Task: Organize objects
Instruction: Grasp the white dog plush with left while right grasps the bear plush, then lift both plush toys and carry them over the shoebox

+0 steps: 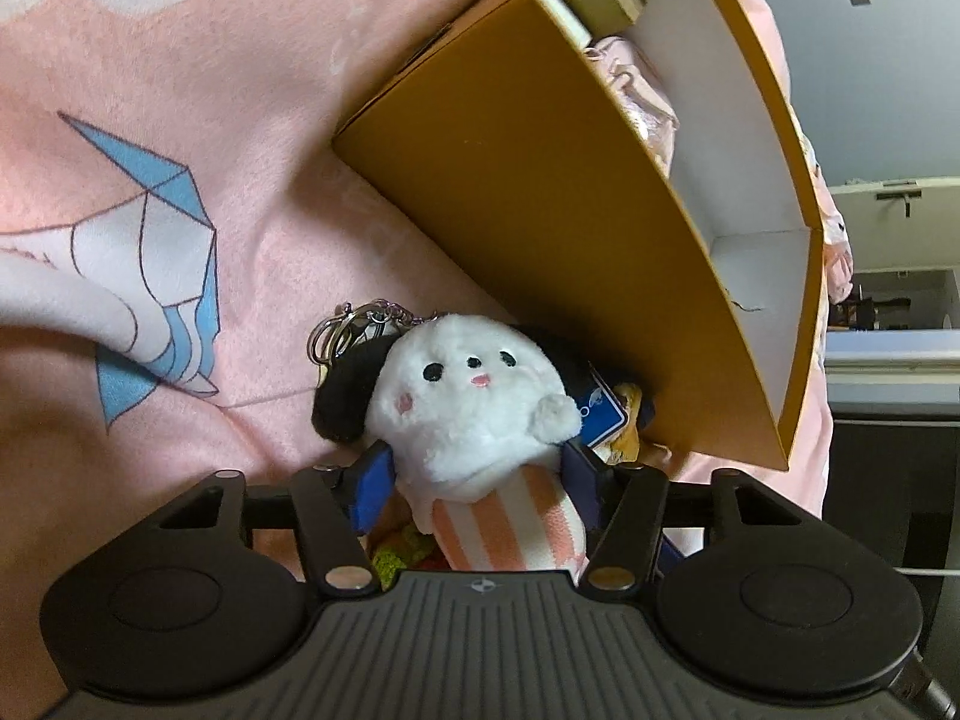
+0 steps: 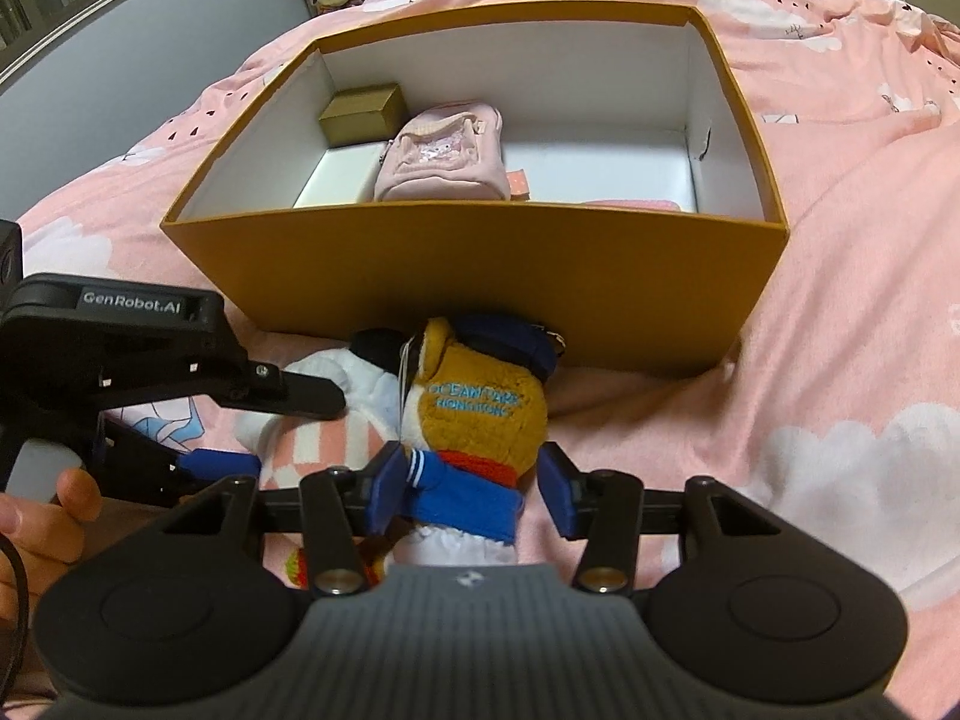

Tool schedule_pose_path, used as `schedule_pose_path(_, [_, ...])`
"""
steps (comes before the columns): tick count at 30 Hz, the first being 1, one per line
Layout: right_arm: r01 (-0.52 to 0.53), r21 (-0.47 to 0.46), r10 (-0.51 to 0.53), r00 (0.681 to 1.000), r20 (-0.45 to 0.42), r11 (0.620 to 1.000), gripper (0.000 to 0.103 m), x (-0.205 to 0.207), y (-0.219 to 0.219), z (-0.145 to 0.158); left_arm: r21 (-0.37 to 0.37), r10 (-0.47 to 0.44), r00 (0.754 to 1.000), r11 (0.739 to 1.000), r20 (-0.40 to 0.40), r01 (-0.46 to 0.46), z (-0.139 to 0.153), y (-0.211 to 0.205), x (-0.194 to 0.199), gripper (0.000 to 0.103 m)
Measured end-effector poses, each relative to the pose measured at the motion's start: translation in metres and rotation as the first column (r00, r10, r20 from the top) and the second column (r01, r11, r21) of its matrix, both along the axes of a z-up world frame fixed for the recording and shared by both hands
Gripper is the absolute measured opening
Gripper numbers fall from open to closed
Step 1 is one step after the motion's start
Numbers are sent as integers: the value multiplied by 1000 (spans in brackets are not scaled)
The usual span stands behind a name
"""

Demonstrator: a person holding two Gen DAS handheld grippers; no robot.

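Soft, even indoor light; both views are fairly bright. Fisheye bending curves the box (image 2: 474,276) edges, corners vignette black. A shadow lies under the box's near wall. Close foreground is slightly soft.

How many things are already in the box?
3 visible: a small gold box in the far-left corner, a pink pouch beside it, and something pink behind the near wall, mostly hidden. More may be hidden there.

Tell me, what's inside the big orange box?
Inside the box are a small gold box, a pink pouch and something flat and pink by the front wall, which hides the floor just behind it.
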State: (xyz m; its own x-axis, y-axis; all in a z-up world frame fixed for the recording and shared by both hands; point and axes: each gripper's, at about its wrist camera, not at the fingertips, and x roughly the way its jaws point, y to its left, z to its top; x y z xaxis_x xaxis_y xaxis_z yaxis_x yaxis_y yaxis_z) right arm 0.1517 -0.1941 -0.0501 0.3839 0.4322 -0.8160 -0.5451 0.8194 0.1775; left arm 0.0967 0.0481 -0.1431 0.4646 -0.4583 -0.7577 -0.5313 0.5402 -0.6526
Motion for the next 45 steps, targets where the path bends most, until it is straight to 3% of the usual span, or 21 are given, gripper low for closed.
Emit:
schedule_pose_path(3, [-16,-6,16,1000,1,1000,51,-2,0,1,98,-71,997,993,39,67,17,-5,-2,63])
schedule_pose_path(5, [-31,-11,31,1000,2,999,51,-4,1,2,223,-147,987,966,69,129,35,-13,-4,62])
schedule_pose_path(7, [-50,-13,50,999,7,999,51,-6,3,4,363,-229,970,913,85,184,51,-21,-6,62])
schedule_pose_path(10, [-95,-16,96,995,10,995,51,-9,9,7,544,-334,939,804,79,240,68,-38,-4,62])
schedule_pose_path(11, [-113,-27,113,993,14,993,51,-10,13,6,586,-354,933,771,65,252,67,-41,-4,62])
schedule_pose_path(12, [-125,-37,125,992,15,991,51,-11,16,5,597,-356,933,760,49,259,63,-40,-3,62])
schedule_pose_path(15, [-152,-77,153,988,9,985,53,-10,26,-4,544,-346,938,791,22,279,47,-34,1,63])
schedule_pose_path(18, [-147,-132,152,988,28,980,53,-9,32,-13,523,-336,942,806,19,277,42,-31,1,67])
schedule_pose_path(21, [-123,-131,126,992,12,984,46,-5,28,-19,488,-309,950,835,35,254,44,-27,0,73])
schedule_pose_path(25, [-64,-68,61,997,-40,996,43,3,10,-20,367,-195,979,917,64,159,40,-7,-11,81])
schedule_pose_path(29, [2,-16,-4,995,-97,1000,42,11,-7,-20,274,-102,993,958,57,83,26,9,-17,81])
schedule_pose_path(33, [62,9,-60,990,-126,998,43,18,-22,-20,246,-97,992,966,84,74,16,7,-12,80])
schedule_pose_path(36, [96,32,-90,985,-147,995,43,22,-28,-22,218,-113,988,972,102,89,9,3,-7,70])
schedule_pose_path(45, [94,99,-72,977,-201,991,39,29,-26,-42,320,-187,976,936,112,143,21,-13,-4,62])
